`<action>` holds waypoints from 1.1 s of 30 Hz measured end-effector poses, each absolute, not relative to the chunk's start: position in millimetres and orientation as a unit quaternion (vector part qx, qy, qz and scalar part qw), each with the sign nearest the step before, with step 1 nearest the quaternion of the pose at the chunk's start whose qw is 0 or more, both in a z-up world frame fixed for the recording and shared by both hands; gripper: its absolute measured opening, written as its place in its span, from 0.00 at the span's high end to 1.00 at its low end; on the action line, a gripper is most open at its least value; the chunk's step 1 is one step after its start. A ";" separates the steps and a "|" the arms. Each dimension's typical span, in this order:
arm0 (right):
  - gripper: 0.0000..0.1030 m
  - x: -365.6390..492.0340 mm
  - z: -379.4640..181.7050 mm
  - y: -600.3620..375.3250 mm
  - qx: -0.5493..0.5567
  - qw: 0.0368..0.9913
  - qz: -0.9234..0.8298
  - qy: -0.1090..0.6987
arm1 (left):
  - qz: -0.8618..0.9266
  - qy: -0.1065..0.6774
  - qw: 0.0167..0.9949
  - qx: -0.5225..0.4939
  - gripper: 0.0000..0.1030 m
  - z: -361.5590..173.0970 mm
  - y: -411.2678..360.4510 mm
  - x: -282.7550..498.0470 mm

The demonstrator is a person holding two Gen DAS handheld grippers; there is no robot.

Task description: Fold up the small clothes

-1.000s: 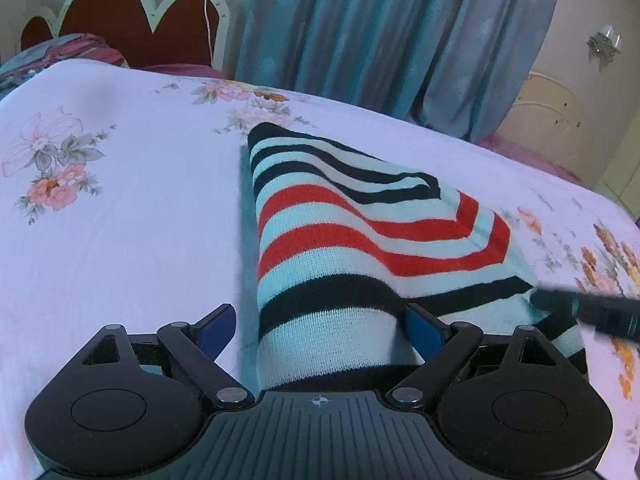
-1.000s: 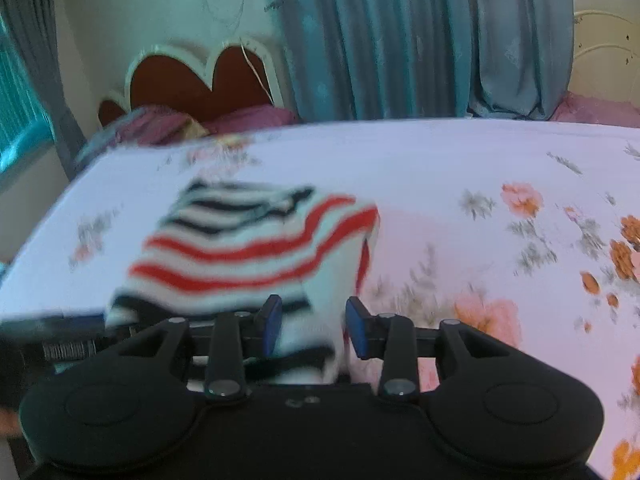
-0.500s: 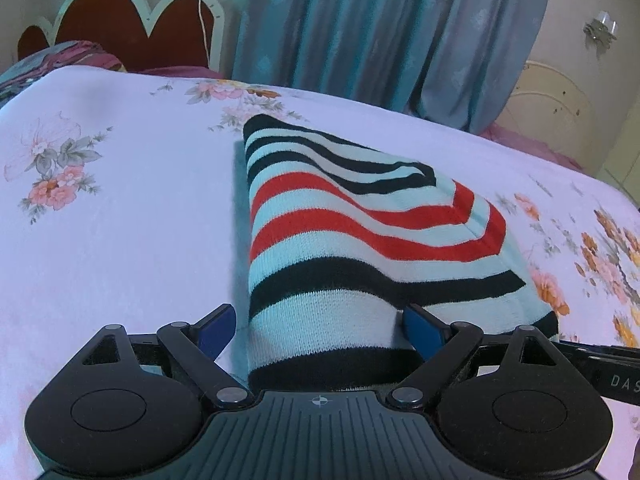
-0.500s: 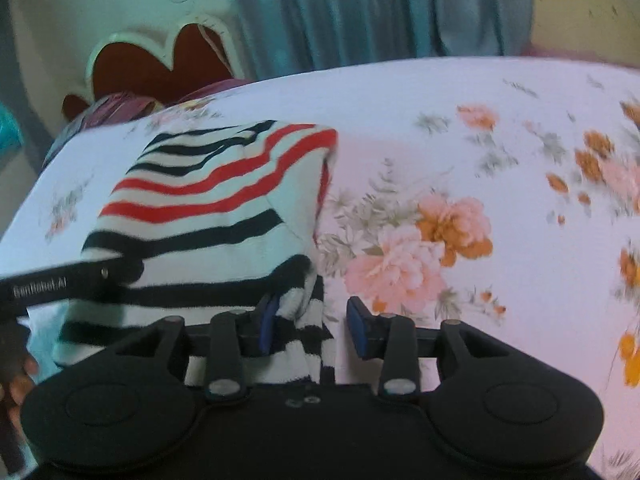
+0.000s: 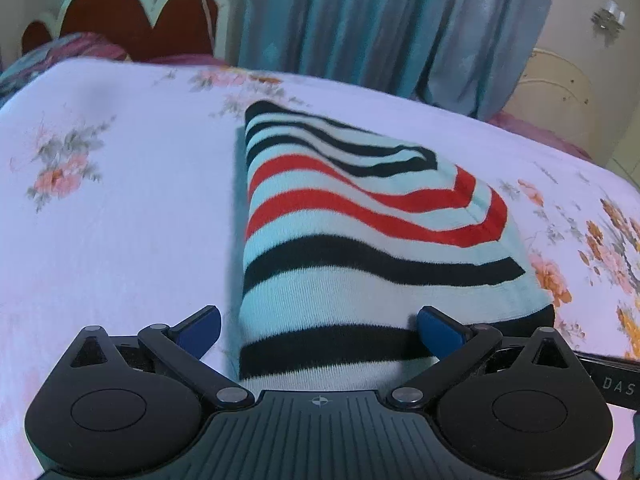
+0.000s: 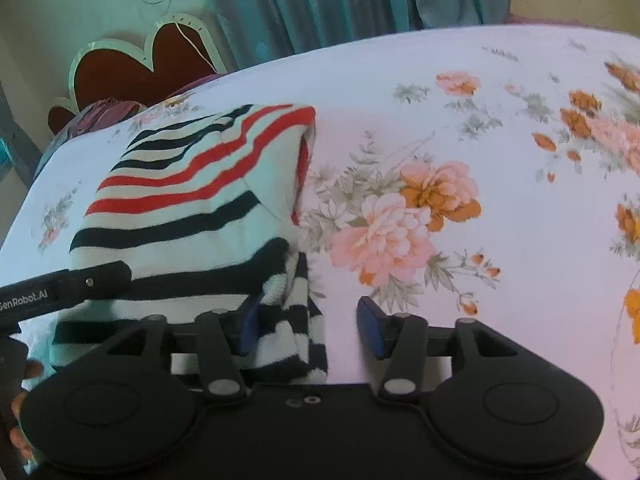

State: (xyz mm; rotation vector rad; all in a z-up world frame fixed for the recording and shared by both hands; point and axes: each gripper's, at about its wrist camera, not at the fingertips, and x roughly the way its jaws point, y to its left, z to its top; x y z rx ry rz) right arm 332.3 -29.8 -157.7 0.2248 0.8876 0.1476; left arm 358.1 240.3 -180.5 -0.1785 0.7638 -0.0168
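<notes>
Since the earlier frames both pairs of jaws have been opening, and the right gripper [image 6: 310,326] has come down toward the bed, so that the sweater now fills the near left of its view. The bed [image 5: 120,240], covered by a white sheet printed with pink and orange flowers, fills both views; a scalloped dark red headboard [image 5: 132,12] and blue-grey curtains [image 5: 380,20] stand behind it. The folded sweater [image 5: 360,240], striped in pale blue, black and red, lies flat on the sheet, near the middle in the left view. The left gripper [image 5: 318,332] stands at its widest: the near end of the sweater lies between the blue fingers [image 5: 438,330], the right one touching or just beside the knit, the left one clear of it over bare sheet. The right gripper is partly open; its left finger [image 6: 248,326] sits in the bunched black-and-white cuff at the sweater's near right corner, while its right finger stands apart over the sheet, so nothing is clamped. The black arm of the left gripper [image 6: 64,286] crosses the sweater's left edge in the right view.
</notes>
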 end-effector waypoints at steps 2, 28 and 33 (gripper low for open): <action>0.52 330.9 -157.3 -33.5 0.120 0.890 0.072 0.434 | 0.001 0.379 0.920 -0.099 0.00 -181.4 242.1 356.6; 0.28 277.1 -108.9 -24.9 0.038 0.913 0.122 0.387 | 0.113 0.348 0.931 -0.007 0.00 -154.0 194.7 279.3; 0.61 304.1 -120.1 -22.1 0.018 0.922 0.089 0.376 | 0.115 0.359 0.926 -0.007 0.00 -170.5 196.5 296.6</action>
